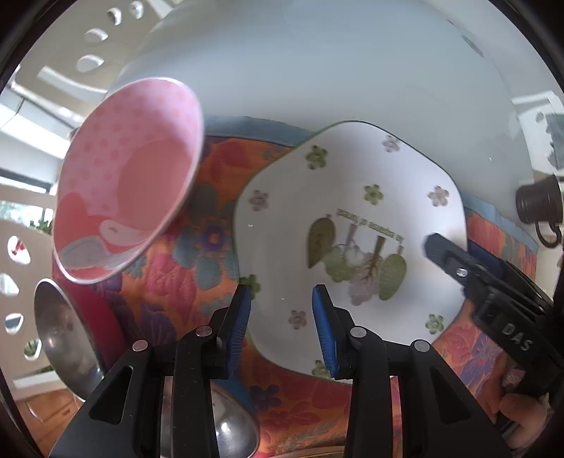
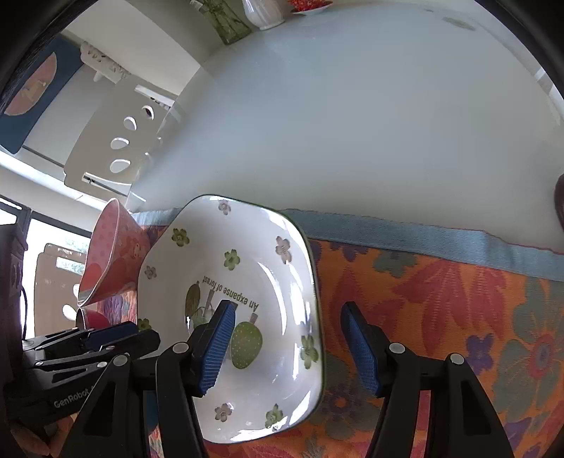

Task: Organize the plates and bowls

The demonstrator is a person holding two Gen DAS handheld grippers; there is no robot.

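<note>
A white square-ish bowl with green flowers and printed words (image 1: 352, 211) (image 2: 246, 282) lies on a floral mat (image 1: 183, 282) (image 2: 440, 317). My left gripper (image 1: 282, 317) points down over its near left rim, jaws a little apart, nothing pressed between the blue pads. My right gripper (image 2: 289, 348) is open and straddles the bowl's right rim, one finger over the inside, the other over the mat. Each gripper shows in the other's view: the right gripper (image 1: 458, 267) and the left gripper (image 2: 88, 341). A pink dotted bowl (image 1: 127, 197) (image 2: 112, 257) stands to the left.
Two steel bowls (image 1: 67, 334) (image 1: 229, 422) and a red bowl (image 1: 102, 317) (image 2: 93, 317) sit left of the white bowl. The white table (image 2: 352, 123) stretches beyond the mat, with a white vase (image 2: 262, 14) at its far end. A perforated chair back (image 2: 120, 141) stands at the left.
</note>
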